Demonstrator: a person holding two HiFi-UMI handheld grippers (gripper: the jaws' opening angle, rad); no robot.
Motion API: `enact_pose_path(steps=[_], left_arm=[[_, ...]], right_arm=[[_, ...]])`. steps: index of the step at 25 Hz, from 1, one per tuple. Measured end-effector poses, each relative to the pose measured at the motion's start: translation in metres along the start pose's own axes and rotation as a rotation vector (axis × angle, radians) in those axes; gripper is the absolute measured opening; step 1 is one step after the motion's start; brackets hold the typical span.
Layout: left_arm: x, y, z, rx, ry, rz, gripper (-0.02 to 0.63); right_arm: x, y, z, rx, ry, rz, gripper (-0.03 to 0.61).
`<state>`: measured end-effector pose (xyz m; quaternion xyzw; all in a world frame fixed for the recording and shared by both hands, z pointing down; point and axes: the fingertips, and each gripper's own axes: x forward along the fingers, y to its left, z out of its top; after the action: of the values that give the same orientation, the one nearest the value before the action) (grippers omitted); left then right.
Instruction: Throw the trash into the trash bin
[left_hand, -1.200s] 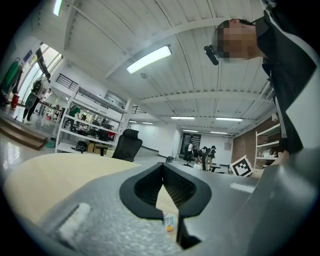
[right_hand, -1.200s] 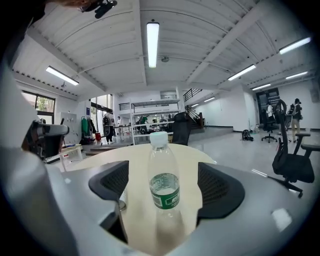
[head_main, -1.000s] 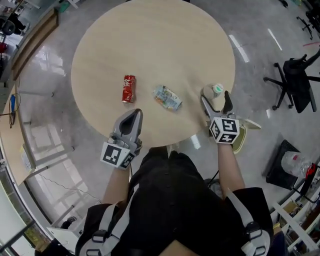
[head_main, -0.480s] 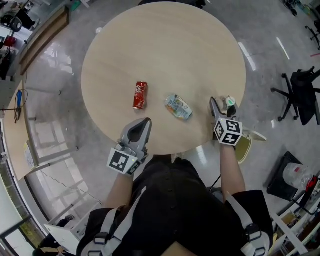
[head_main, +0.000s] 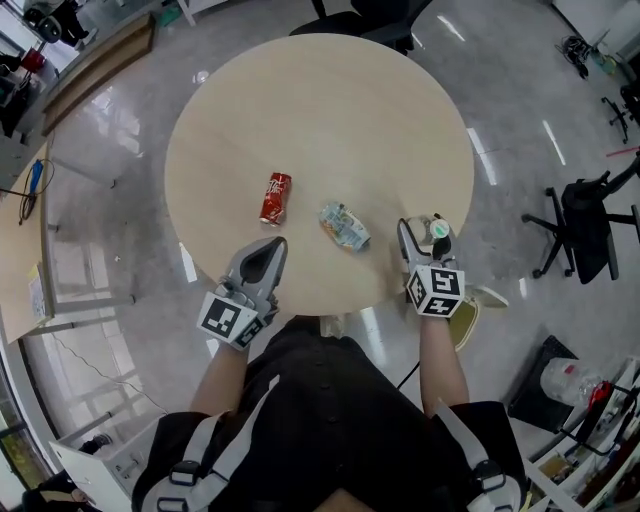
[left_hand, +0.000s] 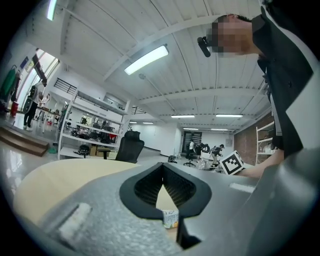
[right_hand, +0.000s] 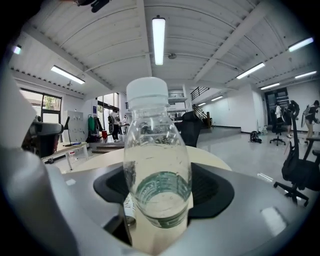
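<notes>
With the right tongs (head_main: 424, 238) closed on a clear bottle (head_main: 436, 231) with a white cap, the step in hand appears to be the pick-up of the first piece of trash; the right gripper view shows the bottle's body filling the gap between the jaws, both pads against its sides, its base tipped toward the camera. The bottle sits at the near right edge of the round worktop (head_main: 320, 120); whether it has come clear of the surface cannot be told. The left tongs (head_main: 270, 246) are shut on nothing, their tips meeting over the near left edge; the crushed carton (head_main: 345, 226) shows through the gap behind them, lying apart on the worktop. A red can (head_main: 276, 197) lies on its side left of the carton; both wait untouched.

The next move probably calls for carrying the bottle off the worktop and to the person's right, where a black container (head_main: 535, 375) on the floor, holding what looks like clear plastic, is likely the trash bin; the grip should hold until the bottle is over that opening, then the jaws part. The can and carton would follow.
</notes>
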<state>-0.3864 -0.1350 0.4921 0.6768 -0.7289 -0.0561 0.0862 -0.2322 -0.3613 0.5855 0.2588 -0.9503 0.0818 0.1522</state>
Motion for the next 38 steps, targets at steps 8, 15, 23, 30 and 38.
enact_pose_path(steps=[8,15,23,30,38], left_arm=[[-0.030,-0.010,0.031,0.026,-0.110,0.088,0.000],[-0.040,-0.033,0.051,0.044,-0.187,0.058,0.000],[-0.047,-0.016,0.062,0.021,-0.221,0.058,0.000],[-0.041,-0.019,0.060,0.004,-0.213,-0.084,0.000],[-0.012,-0.055,0.047,-0.068,-0.168,-0.332,0.000]], right_arm=[[-0.036,0.014,0.036,-0.067,-0.077,0.034,0.333],[-0.074,0.025,0.049,-0.077,-0.120,0.032,0.334],[-0.100,0.039,0.066,0.043,-0.177,-0.053,0.334],[-0.137,0.053,0.058,0.024,-0.185,-0.150,0.333],[-0.221,0.047,0.042,0.070,-0.196,-0.407,0.333]])
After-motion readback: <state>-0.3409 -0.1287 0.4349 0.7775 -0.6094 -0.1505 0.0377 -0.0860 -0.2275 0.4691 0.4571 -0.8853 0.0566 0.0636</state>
